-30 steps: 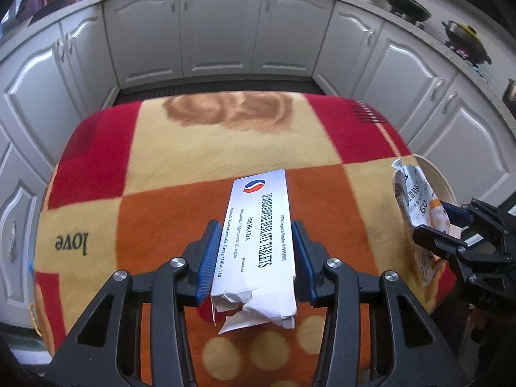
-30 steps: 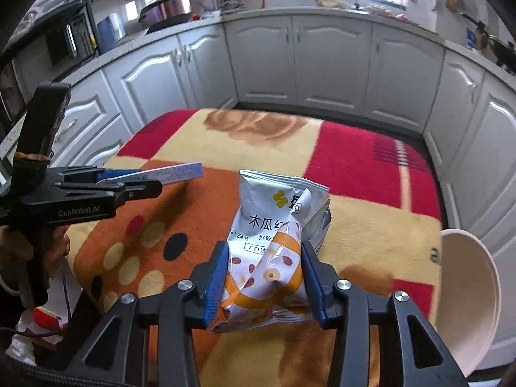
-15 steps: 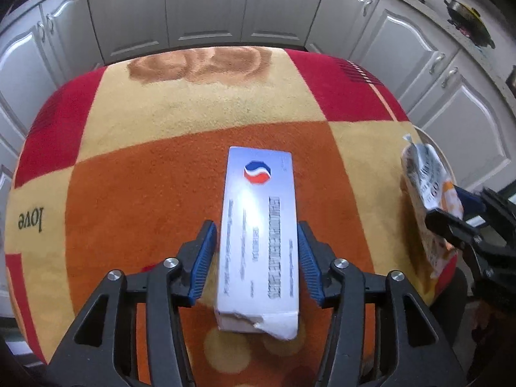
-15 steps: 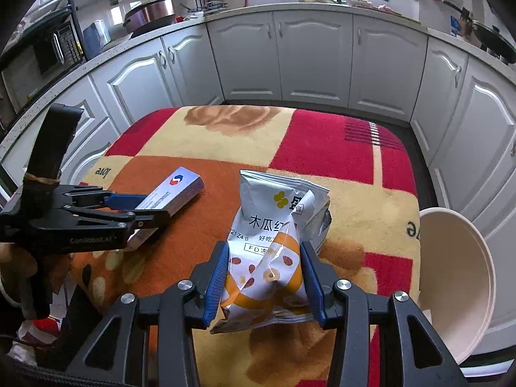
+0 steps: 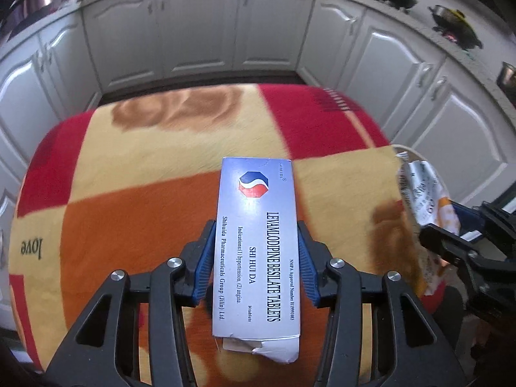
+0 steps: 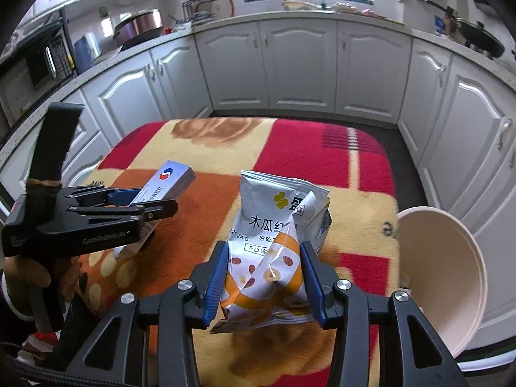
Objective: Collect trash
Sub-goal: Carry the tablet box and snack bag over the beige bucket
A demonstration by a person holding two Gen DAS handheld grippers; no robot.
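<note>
Left wrist view
Left claw (image 5: pixel 256 251): clamped on the pill box (image 5: pixel 256 242), blue pads pressed flat against both long sides.
Pill box: held lengthwise above the desk (image 5: pixel 135 213), over the orange square near the front edge; torn flap at the near end, hanging loose.
Grip advice: hold pressure even, since thin card likely buckles if squeezed harder; keep the box level so the torn end spills nothing.
Right edge of this view: snack bag (image 5: pixel 422 200) and black claw frame visible beside the desk's right edge.

Right wrist view
Right claw (image 6: pixel 264 277): clamped on the snack bag (image 6: pixel 274 242), pinching its lower half; top of the bag upright and crumpled.
Snack bag: lifted above the desk (image 6: pixel 354 200), over the front right part.
Bin (image 6: pixel 441 274): cream, open, standing just off the desk's right edge, low and near the bag.
Pill box (image 6: pixel 167 183): held in the left claw (image 6: pixel 154 206) over the front left part, well apart from the bin.

Step in hand (judged): carrying both pieces to the bin.
Doing it well: bag first, being nearer; bring it over the opening before releasing; cross the box over afterwards to avoid the two claws colliding.
Risk: a light bag may catch the rim and slide to the floor.
</note>
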